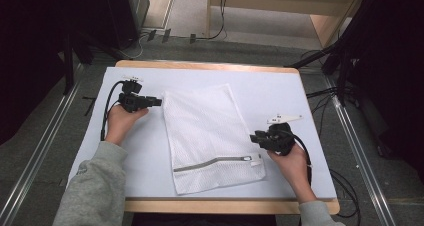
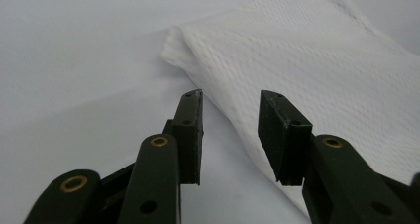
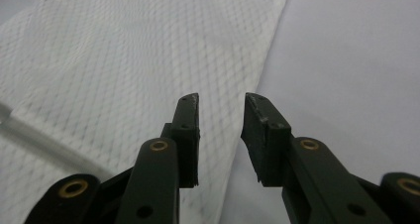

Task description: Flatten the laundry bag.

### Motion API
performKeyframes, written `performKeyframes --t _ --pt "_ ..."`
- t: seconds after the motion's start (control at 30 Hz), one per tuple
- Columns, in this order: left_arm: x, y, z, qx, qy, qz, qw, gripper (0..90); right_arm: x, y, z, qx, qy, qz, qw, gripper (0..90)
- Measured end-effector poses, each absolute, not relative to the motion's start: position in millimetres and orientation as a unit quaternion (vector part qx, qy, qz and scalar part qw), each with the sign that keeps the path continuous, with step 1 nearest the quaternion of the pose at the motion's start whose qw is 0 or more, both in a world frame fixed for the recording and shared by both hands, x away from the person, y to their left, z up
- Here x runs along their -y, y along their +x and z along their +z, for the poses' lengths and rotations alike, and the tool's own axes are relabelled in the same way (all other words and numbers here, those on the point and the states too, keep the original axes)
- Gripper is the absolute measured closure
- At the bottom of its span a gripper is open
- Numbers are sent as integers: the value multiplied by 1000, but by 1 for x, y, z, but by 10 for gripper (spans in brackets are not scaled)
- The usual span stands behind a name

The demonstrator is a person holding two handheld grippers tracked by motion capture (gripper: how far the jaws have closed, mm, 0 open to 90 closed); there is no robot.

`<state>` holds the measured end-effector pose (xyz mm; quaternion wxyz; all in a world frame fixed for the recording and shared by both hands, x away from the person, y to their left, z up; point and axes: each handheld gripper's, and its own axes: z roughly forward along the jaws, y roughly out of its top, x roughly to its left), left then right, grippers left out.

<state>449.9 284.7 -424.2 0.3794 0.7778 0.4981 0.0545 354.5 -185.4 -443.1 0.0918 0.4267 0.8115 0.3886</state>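
A white mesh laundry bag (image 1: 210,136) lies flat on the white table cover, its grey zipper (image 1: 212,163) running along the near end. My left gripper (image 1: 157,102) hovers just off the bag's far left corner (image 2: 173,50), jaws open with nothing between them. My right gripper (image 1: 254,137) sits at the bag's right edge (image 3: 270,40) near the zipper pull, jaws open too, and the mesh shows through the empty gap. In the left gripper view the left gripper (image 2: 230,110) points at the bag's edge. The right gripper (image 3: 222,115) looks along the bag's right border.
The white cover (image 1: 300,101) overlays a wooden table whose front edge (image 1: 225,206) shows below. Black stands and cables (image 1: 340,76) crowd the floor at the right, and dark equipment (image 1: 100,31) stands at the back left.
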Motion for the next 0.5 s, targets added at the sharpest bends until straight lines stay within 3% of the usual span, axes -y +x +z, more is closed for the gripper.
performKeyframes --t 0.5 --pt "-261 381 -434 -501 778 36 378 623 154 437 -455 -805 443 382 99 672"
